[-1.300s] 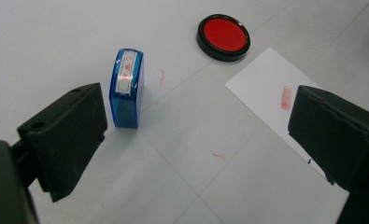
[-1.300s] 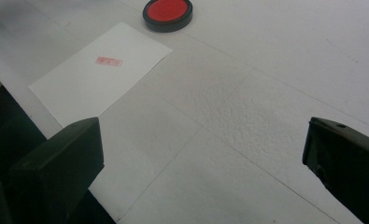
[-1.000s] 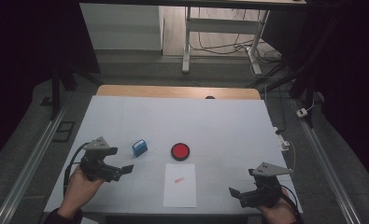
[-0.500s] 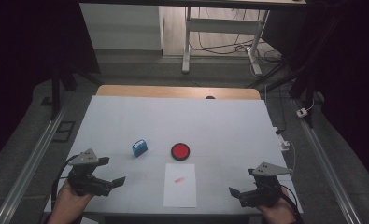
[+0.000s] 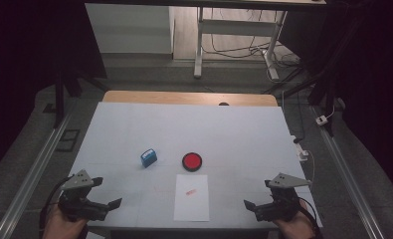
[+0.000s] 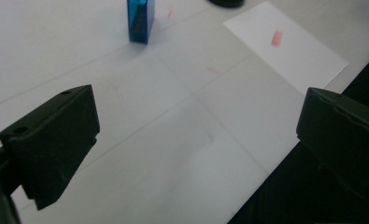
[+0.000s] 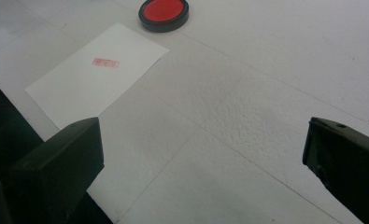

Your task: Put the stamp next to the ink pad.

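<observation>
A small blue stamp (image 5: 147,158) stands on the white table (image 5: 234,129), with a round red ink pad (image 5: 191,161) to its right. In front of the pad lies a white sheet of paper (image 5: 191,197) bearing a red stamp mark (image 5: 190,191). My left gripper (image 5: 106,192) hovers open and empty at the near left corner, well short of the stamp. My right gripper (image 5: 258,194) is open and empty at the near right. The left gripper view shows the blue stamp (image 6: 140,18) and paper (image 6: 285,44) ahead. The right gripper view shows the ink pad (image 7: 164,13) and paper (image 7: 95,72).
The table's near edge runs just under both grippers. A wooden strip (image 5: 189,98) borders the far edge. Metal rails (image 5: 35,169) run along the floor on both sides, and cables (image 5: 303,149) hang off the right edge.
My left gripper has drawn back from beside the blue stamp toward the near left corner. The right gripper has stayed in place.
</observation>
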`<act>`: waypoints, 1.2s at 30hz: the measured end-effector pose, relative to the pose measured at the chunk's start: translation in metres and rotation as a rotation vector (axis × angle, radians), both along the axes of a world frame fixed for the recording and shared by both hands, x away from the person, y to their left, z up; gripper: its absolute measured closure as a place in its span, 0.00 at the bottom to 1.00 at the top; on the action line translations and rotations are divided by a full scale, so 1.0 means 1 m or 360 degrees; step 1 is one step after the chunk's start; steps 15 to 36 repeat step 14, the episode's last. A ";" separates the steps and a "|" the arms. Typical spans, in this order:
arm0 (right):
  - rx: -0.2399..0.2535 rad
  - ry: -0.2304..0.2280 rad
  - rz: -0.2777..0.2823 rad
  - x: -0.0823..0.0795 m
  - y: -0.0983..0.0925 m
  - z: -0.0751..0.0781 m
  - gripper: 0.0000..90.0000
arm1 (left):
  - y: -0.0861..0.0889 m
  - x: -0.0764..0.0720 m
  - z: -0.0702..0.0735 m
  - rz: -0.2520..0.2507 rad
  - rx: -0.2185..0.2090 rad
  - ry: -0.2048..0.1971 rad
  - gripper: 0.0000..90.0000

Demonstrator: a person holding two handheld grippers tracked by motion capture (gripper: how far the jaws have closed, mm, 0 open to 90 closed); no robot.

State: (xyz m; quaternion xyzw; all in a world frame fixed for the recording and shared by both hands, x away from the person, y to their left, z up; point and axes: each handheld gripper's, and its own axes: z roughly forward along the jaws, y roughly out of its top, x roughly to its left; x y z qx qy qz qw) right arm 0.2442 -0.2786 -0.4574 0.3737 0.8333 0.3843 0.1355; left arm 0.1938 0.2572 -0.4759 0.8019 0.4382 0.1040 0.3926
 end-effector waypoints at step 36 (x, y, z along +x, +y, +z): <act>-0.0025 0.0008 0.0004 0.000 0.002 -0.001 0.00 | 0.011 -0.007 -0.003 0.0087 0.0061 0.0052 0.01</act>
